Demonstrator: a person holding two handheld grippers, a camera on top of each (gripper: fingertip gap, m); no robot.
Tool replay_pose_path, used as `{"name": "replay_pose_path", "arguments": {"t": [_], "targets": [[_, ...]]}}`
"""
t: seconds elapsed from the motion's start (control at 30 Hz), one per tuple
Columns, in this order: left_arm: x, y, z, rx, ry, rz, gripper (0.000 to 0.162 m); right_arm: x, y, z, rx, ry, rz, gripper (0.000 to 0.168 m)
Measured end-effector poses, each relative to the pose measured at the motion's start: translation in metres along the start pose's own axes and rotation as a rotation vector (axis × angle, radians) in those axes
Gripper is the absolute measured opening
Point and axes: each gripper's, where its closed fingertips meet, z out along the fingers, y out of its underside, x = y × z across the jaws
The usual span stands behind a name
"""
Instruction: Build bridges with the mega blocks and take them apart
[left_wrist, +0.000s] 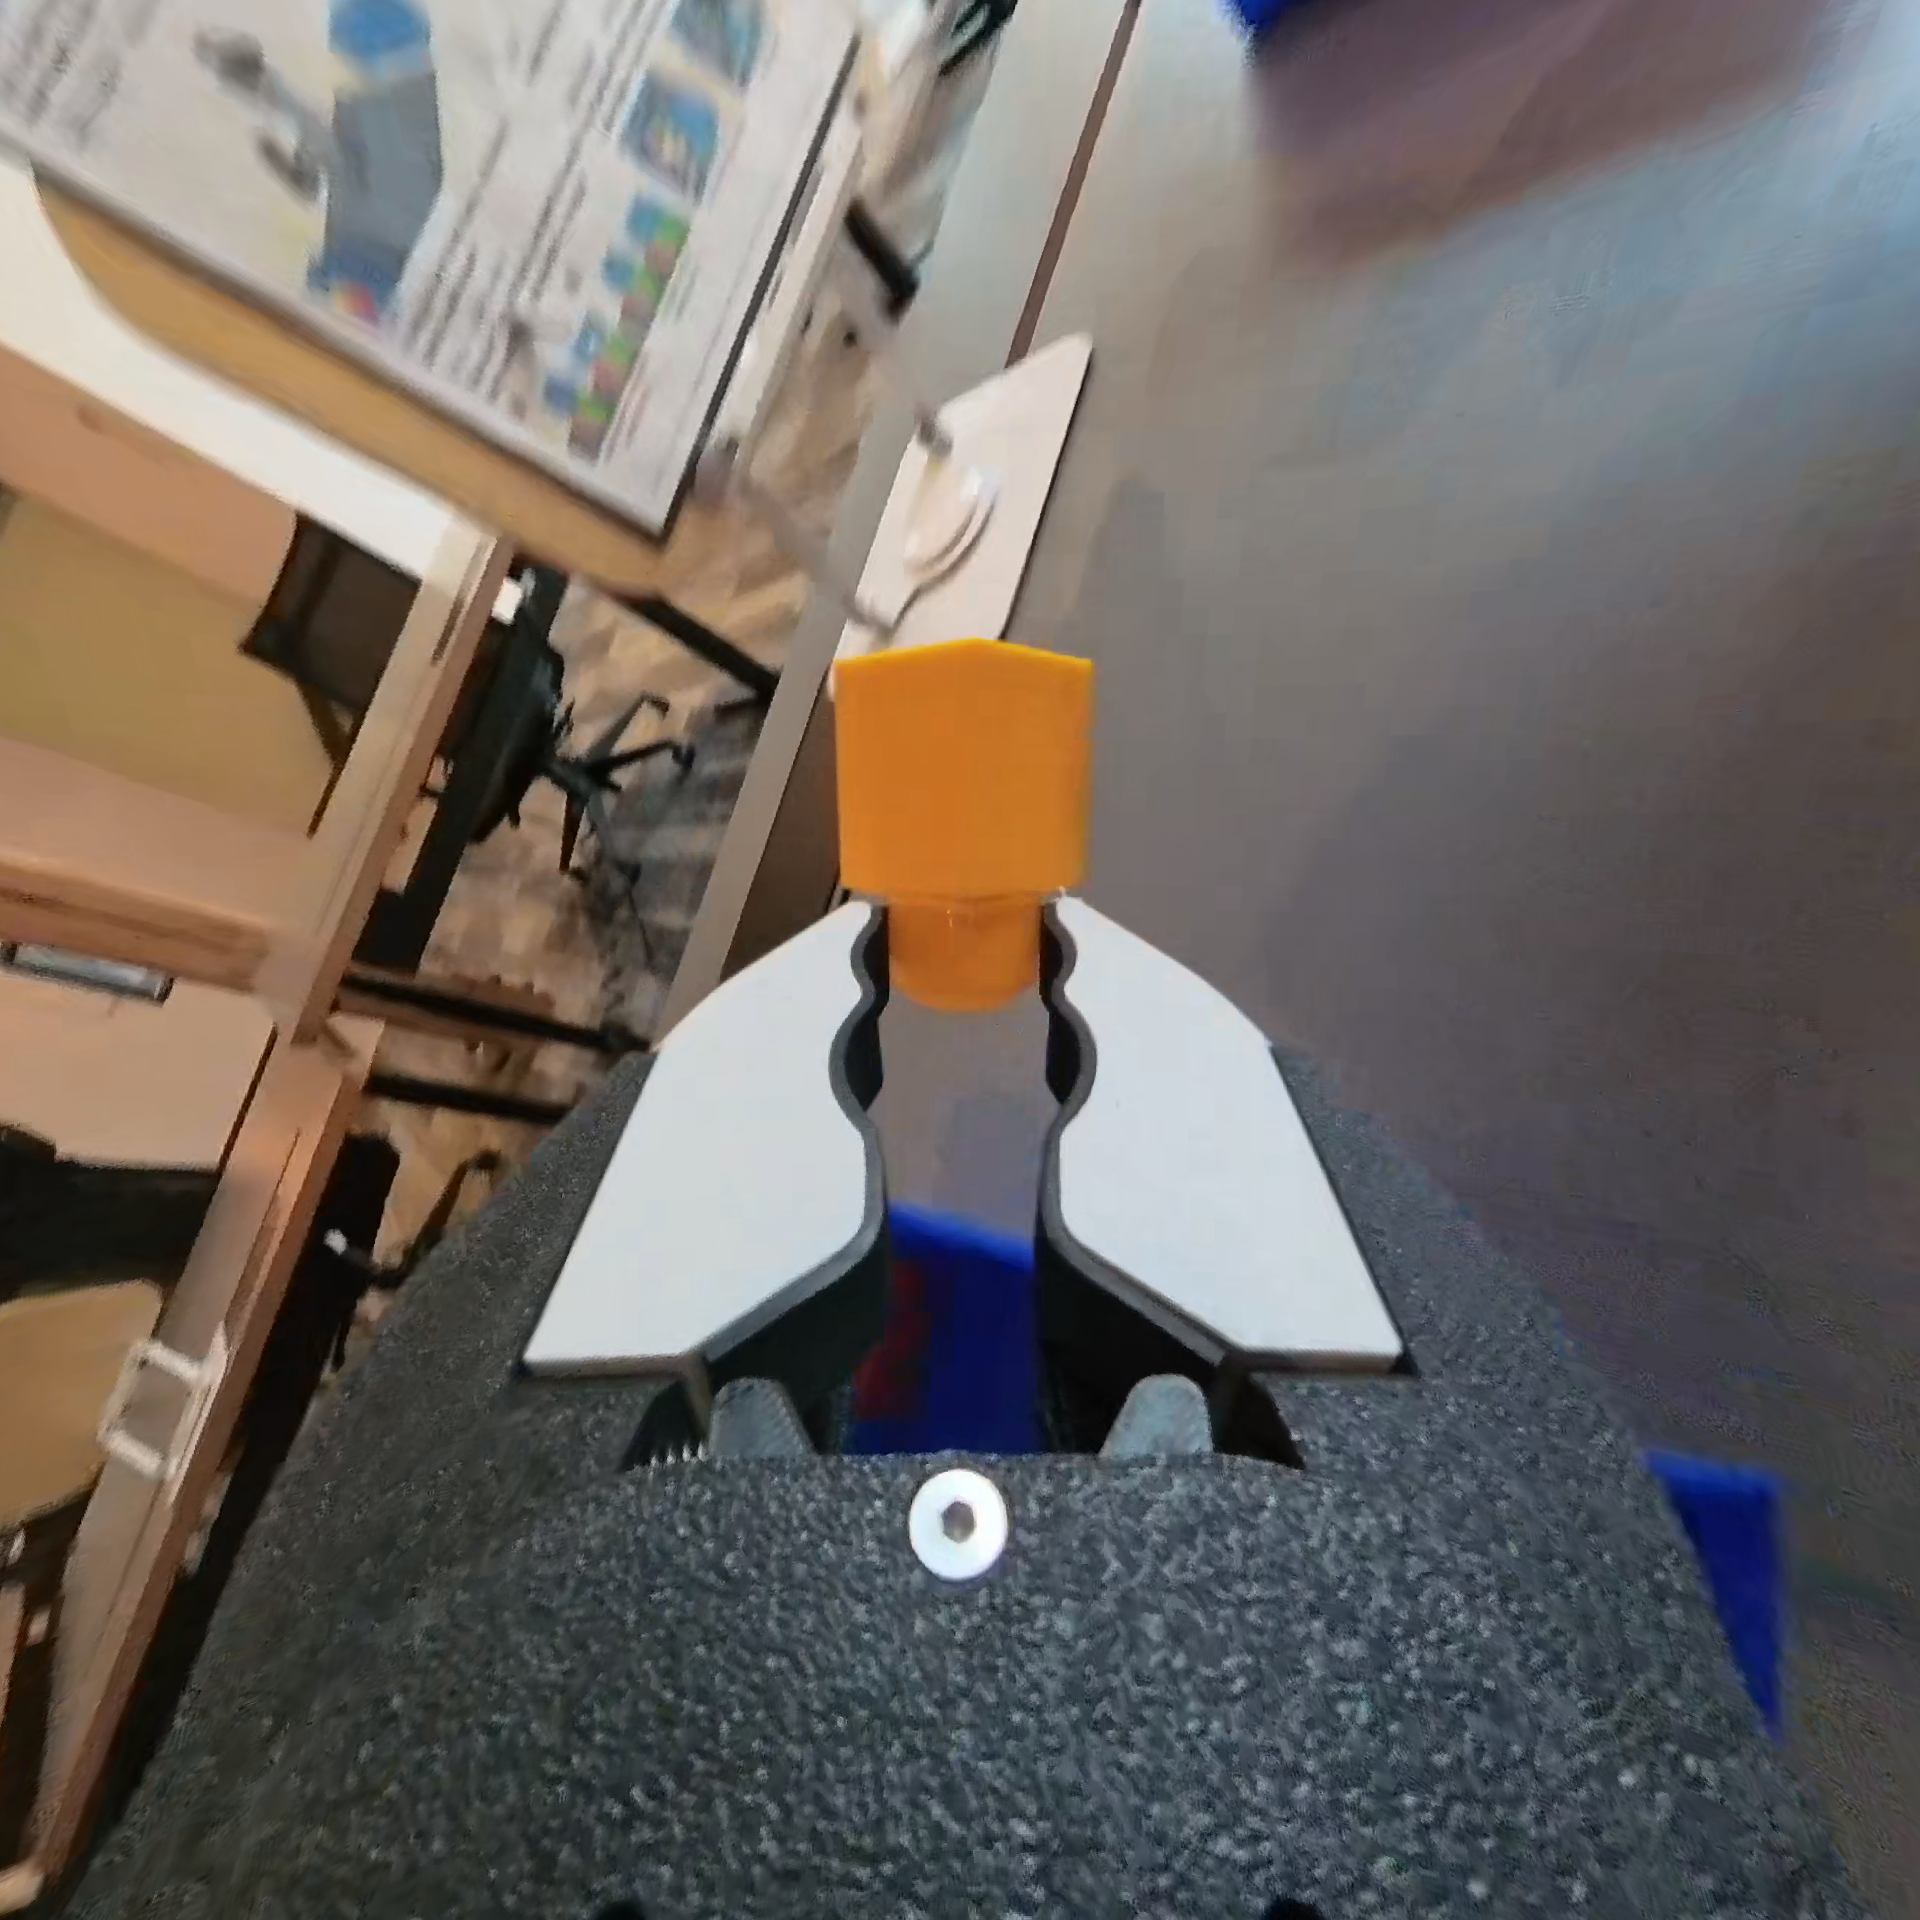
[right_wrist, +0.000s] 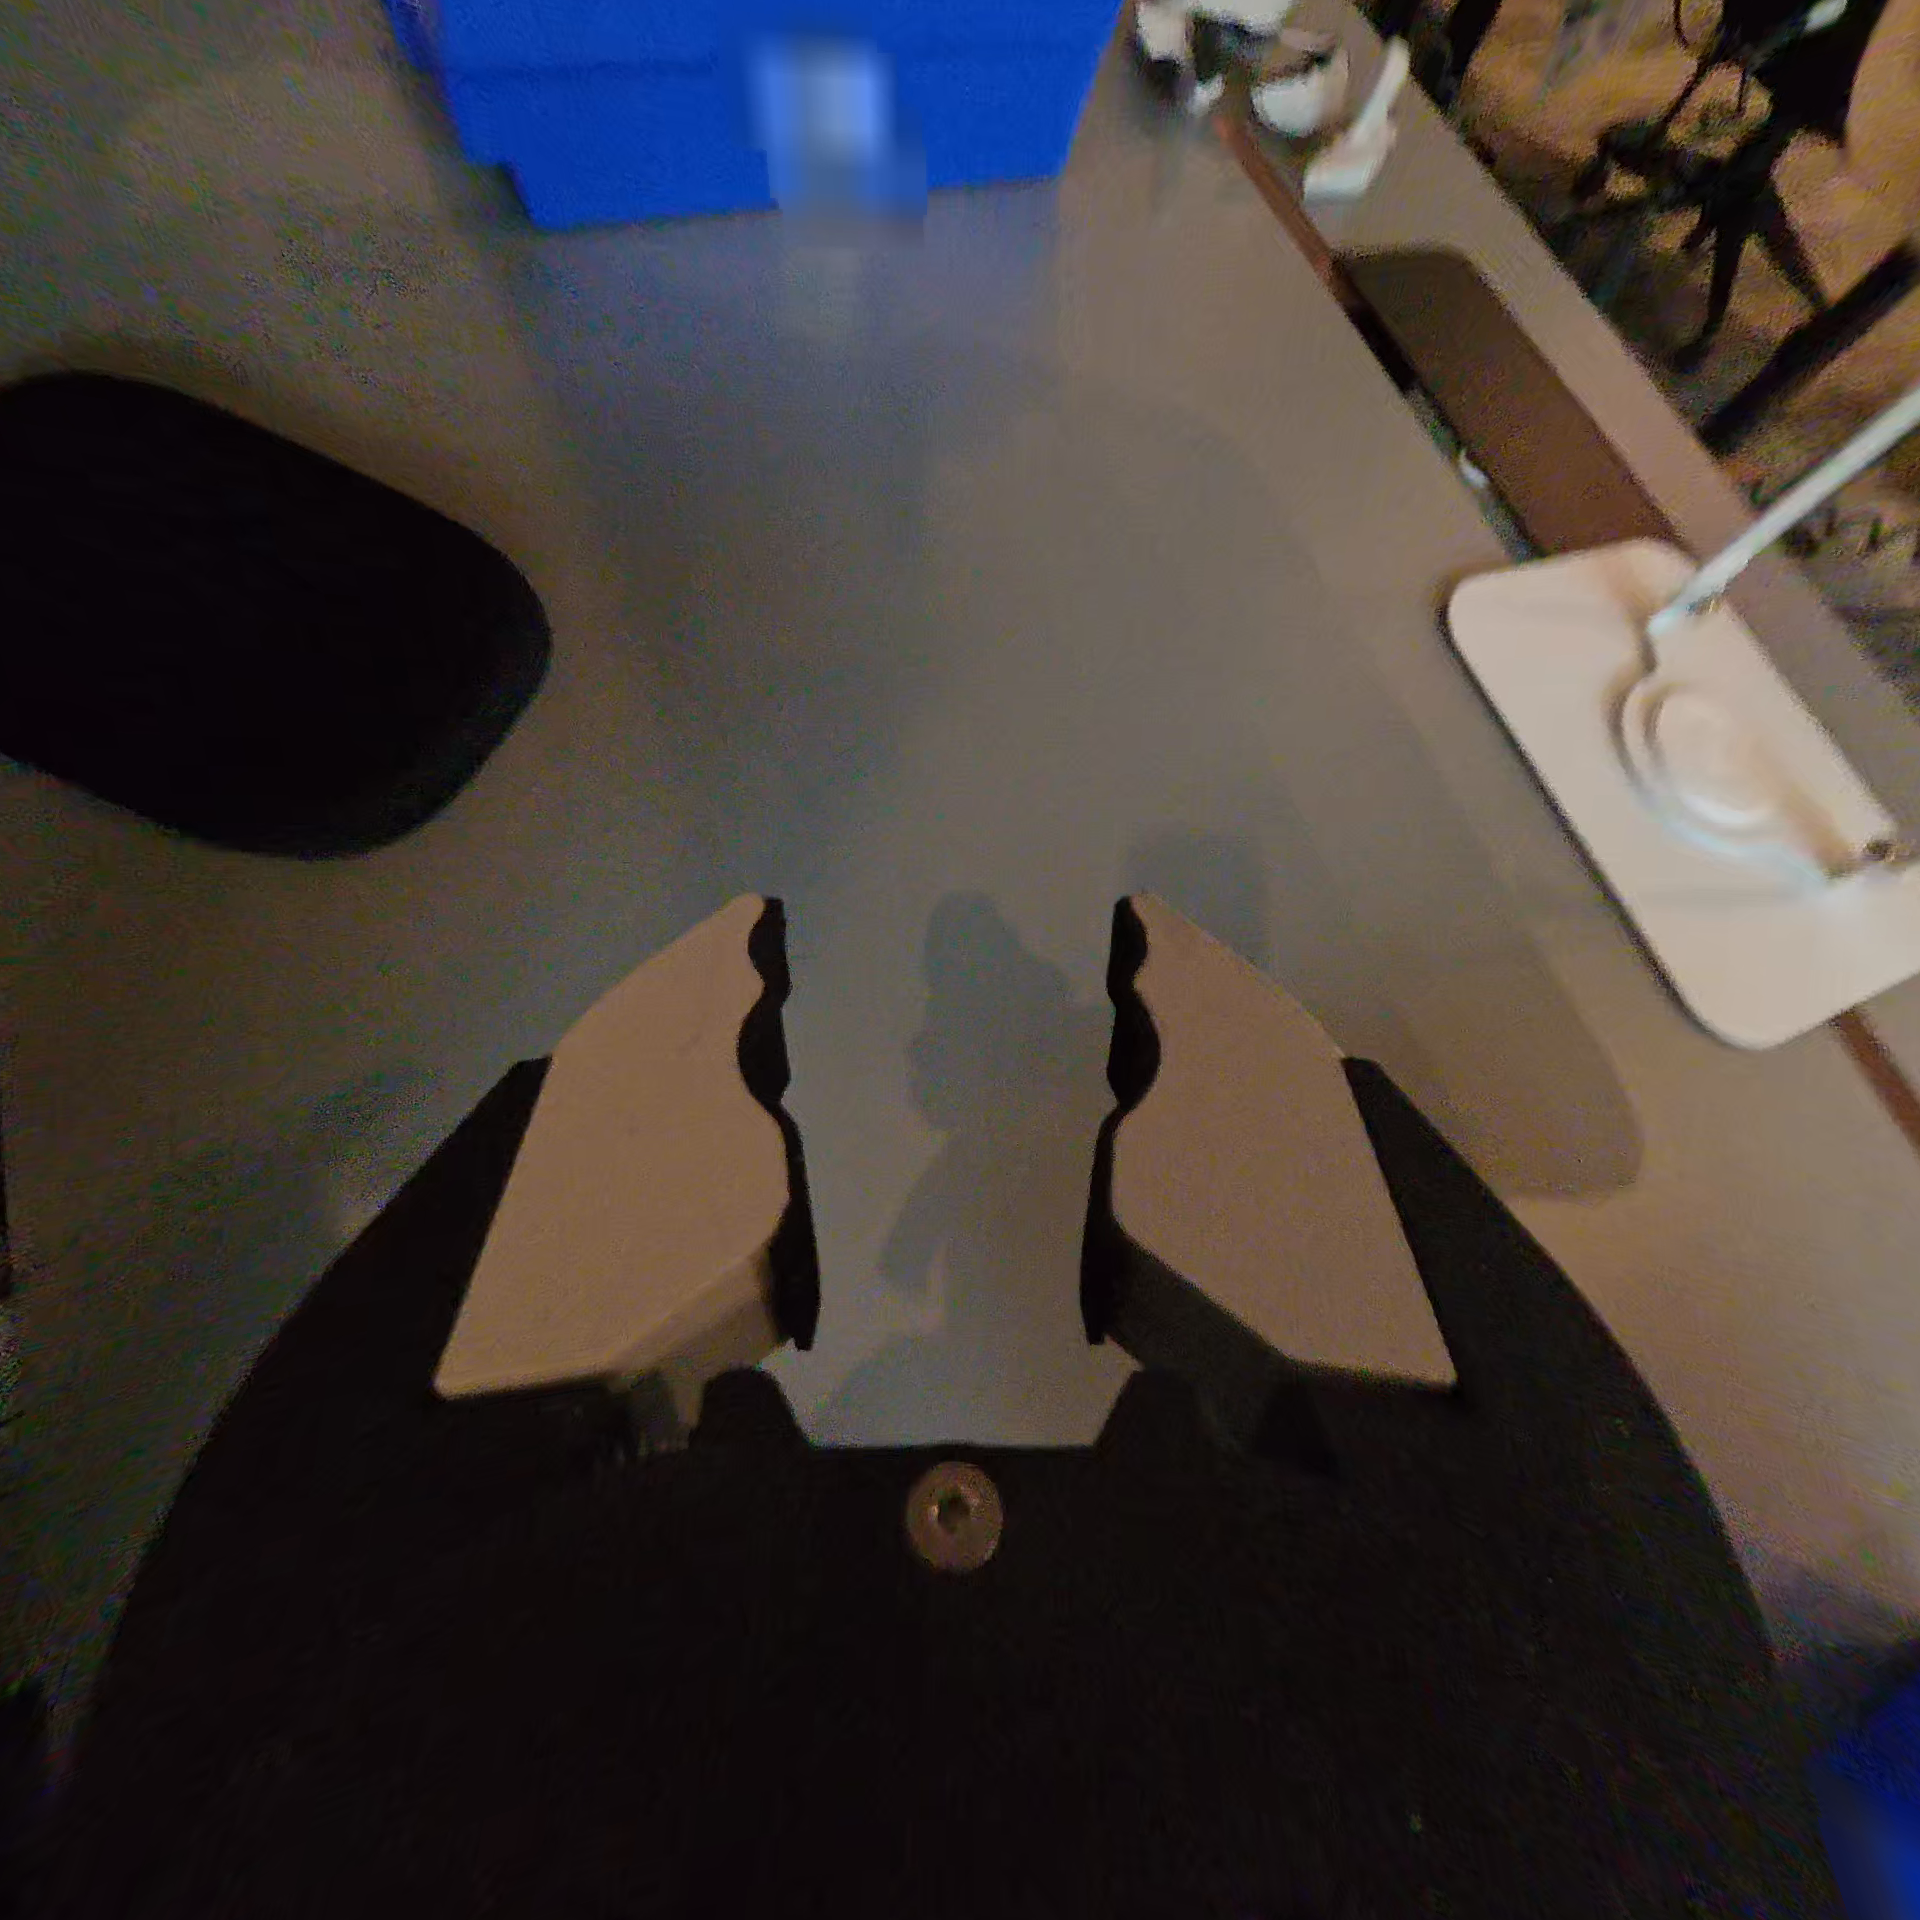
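Orange plastic block (left_wrist: 964, 784) sits at the centre of the left wrist view, pinched by the left gripper (left_wrist: 961, 951). Its fingers (left_wrist: 748, 1122) clamp only the single round stud, so the square body juts out past the tips, in the air over the grey surface (left_wrist: 1507, 831). It looks light, stiff, hollow and smooth; a stud grip may let it swivel, so the flat sides seem a firmer hold. Blue bin (right_wrist: 748, 104) sits at the top of the right wrist view. Lower centre there, the right gripper (right_wrist: 948, 925) has its fingers spread apart, holding nothing.
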Motion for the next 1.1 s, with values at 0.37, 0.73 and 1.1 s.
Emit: {"name": "replay_pose_path", "arguments": {"t": [0.37, 0.73, 1.1], "targets": [[0.112, -0.123, 0.064, 0.194, 0.212, 0.125, 0.028, -0.030, -0.095, 0.031, 0.140, -0.080, -0.114, 0.067], [0.136, -0.157, 0.082, 0.278, 0.205, 0.071, 0.029, -0.034, -0.083, 0.029, 0.166, -0.076, -0.165, 0.038], [0.109, -0.214, 0.045, 0.893, 0.317, -0.995, 0.067, -0.024, -0.114, -0.037, 0.701, -0.340, 0.125, 0.037]]}}
